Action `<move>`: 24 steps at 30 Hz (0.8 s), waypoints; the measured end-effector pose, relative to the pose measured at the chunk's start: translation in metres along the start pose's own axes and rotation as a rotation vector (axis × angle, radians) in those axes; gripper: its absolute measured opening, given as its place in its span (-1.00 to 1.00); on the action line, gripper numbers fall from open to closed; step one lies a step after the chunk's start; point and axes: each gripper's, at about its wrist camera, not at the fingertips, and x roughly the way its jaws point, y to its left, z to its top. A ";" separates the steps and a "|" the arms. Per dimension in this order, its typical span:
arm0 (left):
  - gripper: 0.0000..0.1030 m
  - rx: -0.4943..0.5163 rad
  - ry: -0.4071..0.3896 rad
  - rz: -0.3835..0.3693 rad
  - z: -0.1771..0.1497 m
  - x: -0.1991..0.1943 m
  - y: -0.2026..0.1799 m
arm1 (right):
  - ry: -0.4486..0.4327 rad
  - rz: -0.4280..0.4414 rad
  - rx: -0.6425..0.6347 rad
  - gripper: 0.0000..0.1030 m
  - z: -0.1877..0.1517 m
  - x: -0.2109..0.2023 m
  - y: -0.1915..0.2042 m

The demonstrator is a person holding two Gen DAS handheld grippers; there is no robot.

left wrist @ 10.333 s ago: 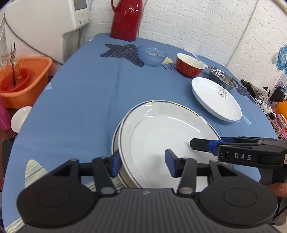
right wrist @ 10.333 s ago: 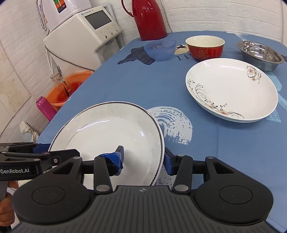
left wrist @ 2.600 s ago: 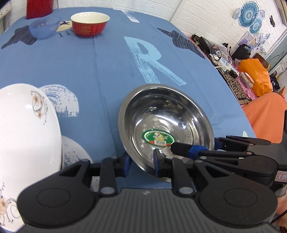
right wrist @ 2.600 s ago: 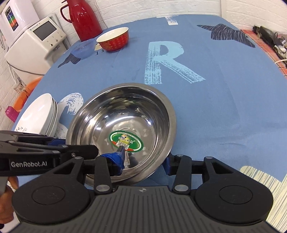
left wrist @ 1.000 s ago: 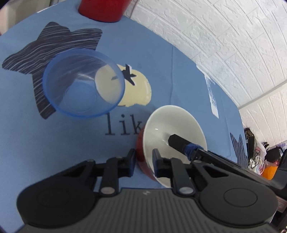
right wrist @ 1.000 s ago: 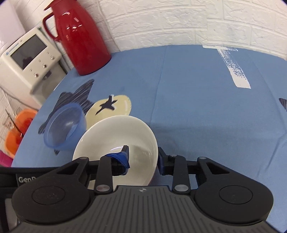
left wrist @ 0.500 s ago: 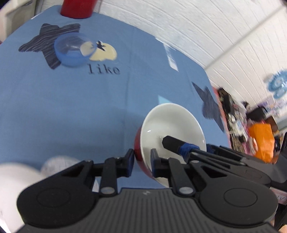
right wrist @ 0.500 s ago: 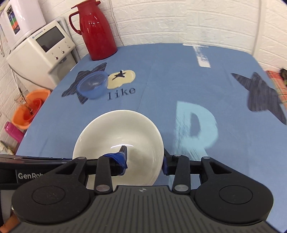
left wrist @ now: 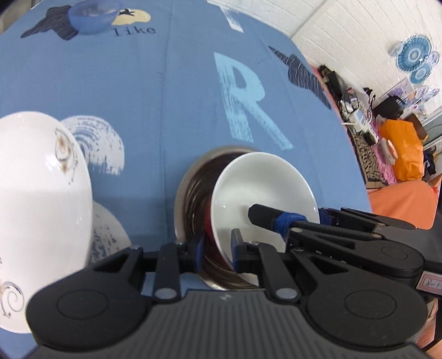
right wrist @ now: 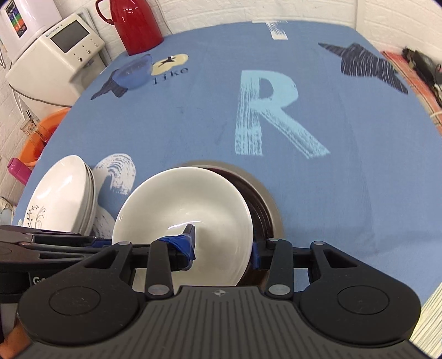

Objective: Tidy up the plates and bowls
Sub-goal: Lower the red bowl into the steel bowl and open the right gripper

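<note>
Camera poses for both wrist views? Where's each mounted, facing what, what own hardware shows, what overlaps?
Left wrist: on the left hand-held gripper, facing the red bowl over the steel bowl; right hand-held gripper shows.
Right wrist: on the right hand-held gripper, facing the same bowl; left hand-held gripper shows lower left.
Shared: both bowls, plate stack, blue bowl.

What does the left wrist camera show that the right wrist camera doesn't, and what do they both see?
Only the left wrist view shows the orange bag and the blue wall decorations off the table's far side. Only the right wrist view shows the red thermos, the white appliance and the orange basin. Both show the red bowl with its white inside, pinched by the left gripper and right gripper over the steel bowl, plus the stacked white plates and blue bowl.
</note>
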 end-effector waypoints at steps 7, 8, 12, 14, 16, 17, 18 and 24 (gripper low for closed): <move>-0.77 0.036 -0.023 0.020 0.002 0.001 -0.004 | -0.013 0.031 0.025 -0.56 -0.004 0.001 -0.006; -0.70 0.038 -0.013 0.009 0.002 0.001 -0.003 | -0.012 0.035 0.037 -0.56 -0.003 -0.001 -0.007; -0.03 0.031 -0.008 -0.059 0.006 -0.010 0.000 | -0.037 0.019 0.045 -0.54 0.001 -0.012 -0.012; 0.08 0.051 -0.028 -0.056 0.008 -0.021 -0.004 | -0.040 0.024 0.060 -0.53 0.003 -0.016 -0.014; 0.08 0.072 -0.031 -0.069 0.011 -0.029 -0.008 | -0.056 0.015 0.051 -0.52 0.004 -0.020 -0.012; 0.09 0.074 -0.033 -0.079 0.012 -0.034 -0.008 | -0.066 0.010 0.045 -0.52 0.005 -0.023 -0.012; 0.09 0.078 -0.039 -0.079 0.013 -0.039 -0.008 | -0.079 0.006 0.044 -0.52 0.006 -0.026 -0.012; 0.12 0.059 -0.109 -0.071 0.023 -0.065 0.014 | -0.114 -0.003 0.055 -0.52 0.018 -0.037 -0.016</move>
